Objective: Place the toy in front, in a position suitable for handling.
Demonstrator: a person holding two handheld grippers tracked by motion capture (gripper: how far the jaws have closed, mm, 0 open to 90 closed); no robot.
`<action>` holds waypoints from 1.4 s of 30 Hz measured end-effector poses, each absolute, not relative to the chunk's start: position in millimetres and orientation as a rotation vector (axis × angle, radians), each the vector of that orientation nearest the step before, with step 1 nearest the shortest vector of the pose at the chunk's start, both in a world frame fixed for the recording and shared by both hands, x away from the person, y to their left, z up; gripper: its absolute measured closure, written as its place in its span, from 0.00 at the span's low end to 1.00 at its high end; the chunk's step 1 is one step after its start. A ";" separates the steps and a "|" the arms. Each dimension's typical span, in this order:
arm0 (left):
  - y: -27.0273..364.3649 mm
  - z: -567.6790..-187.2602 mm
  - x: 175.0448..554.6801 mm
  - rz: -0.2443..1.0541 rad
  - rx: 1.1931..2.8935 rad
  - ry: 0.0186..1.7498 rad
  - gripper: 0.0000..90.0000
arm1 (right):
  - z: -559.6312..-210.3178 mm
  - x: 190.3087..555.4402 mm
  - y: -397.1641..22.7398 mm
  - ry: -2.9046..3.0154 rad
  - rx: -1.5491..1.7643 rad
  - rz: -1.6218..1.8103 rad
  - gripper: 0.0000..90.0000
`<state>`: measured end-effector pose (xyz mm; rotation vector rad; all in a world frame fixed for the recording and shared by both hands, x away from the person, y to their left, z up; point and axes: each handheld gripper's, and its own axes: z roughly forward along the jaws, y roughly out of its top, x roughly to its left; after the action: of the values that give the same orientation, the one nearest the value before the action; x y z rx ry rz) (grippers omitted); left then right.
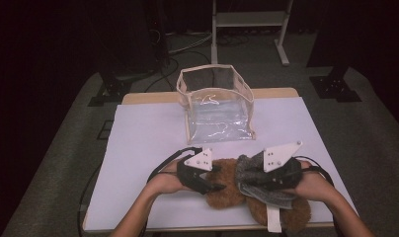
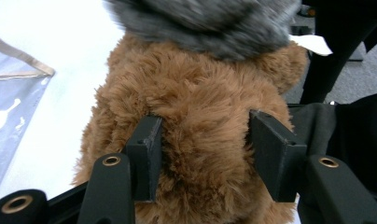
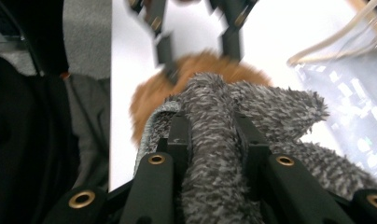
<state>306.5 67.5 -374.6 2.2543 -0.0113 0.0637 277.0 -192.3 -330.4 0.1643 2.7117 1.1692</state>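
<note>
Fluffy brown plush toy (image 1: pixel 226 188) lies at the desk's (image 1: pixel 148 143) near edge; left claw (image 1: pixel 213 186) pinches its body, right claw (image 3: pixel 210 135) is clenched on the grey knitted cloth (image 3: pixel 252 112) draped over it. Likely step: peeling the cloth off. Best done by keeping the plush pinned while drawing the cloth away steadily, clear of the transparent plastic bag (image 1: pixel 216 104).

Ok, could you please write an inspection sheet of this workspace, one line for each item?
Surface: white table top, flat, mostly bare.
Job's things: brown plush toy and grey fuzzy cloth, touching, at the near edge.
Clutter: clear bag, open, upright at the far side.
Grippers: left gripper closed on the plush toy; right gripper shut on the grey cloth.
Cables: black cable loop beside the left hand.
Surroundings: dark room, grey floor, white stand behind.
</note>
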 end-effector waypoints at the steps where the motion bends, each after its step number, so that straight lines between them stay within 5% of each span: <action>1: 67.1 -374.7 304.9 0.059 2.260 -0.025 0.52 | -327.3 279.4 -188.4 2.707 0.162 1.178 0.79; 8: 70.5 -378.4 297.5 0.057 2.286 -0.039 0.52 | -332.8 285.9 -171.3 2.752 0.123 1.100 0.79; 22: 67.3 -371.7 300.5 0.084 2.270 -0.042 0.48 | -335.4 281.9 -251.3 2.668 0.374 1.164 0.79; 42: 43.7 -379.0 318.7 0.024 2.259 0.081 0.18 | -357.0 276.9 -254.0 2.665 0.412 1.324 0.79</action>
<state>318.7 43.7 -379.0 2.2589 0.0812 0.0239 276.9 -254.0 -357.0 0.4117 2.6651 1.3243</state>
